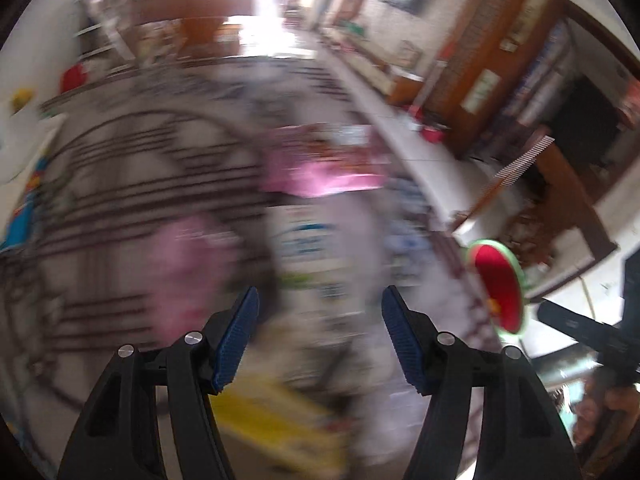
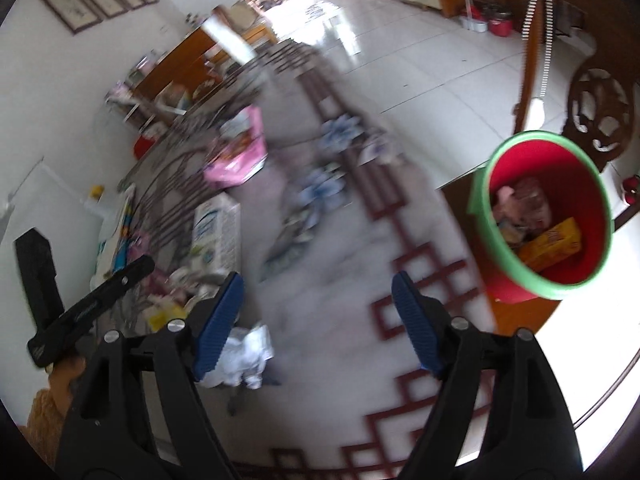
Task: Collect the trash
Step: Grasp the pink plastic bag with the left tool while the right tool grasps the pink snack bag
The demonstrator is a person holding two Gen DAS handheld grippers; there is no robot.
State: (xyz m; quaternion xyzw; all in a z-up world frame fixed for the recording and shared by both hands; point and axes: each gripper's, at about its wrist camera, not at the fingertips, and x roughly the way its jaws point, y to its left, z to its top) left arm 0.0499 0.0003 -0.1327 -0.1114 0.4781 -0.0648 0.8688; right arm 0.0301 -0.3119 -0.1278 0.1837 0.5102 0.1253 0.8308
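Observation:
My left gripper [image 1: 318, 312] is open and empty above a patterned table; the view is blurred. Below it lie a white-and-blue carton [image 1: 308, 240], a pink package [image 1: 324, 168] and a yellow wrapper [image 1: 276, 420]. My right gripper [image 2: 318, 300] is open and empty. A crumpled white wrapper [image 2: 244, 358] lies just by its left finger. The red bin with a green rim [image 2: 544, 216] stands at the right and holds a yellow box and other wrappers. It also shows in the left wrist view [image 1: 500, 288]. The carton [image 2: 218, 228] and pink package [image 2: 240, 152] lie further left.
The table has a patterned cloth [image 2: 340, 240] with a red fret border. A carved wooden chair [image 2: 592, 112] stands behind the bin. The left gripper [image 2: 88, 308] shows at the right view's left edge. Tiled floor and wooden cabinets lie beyond.

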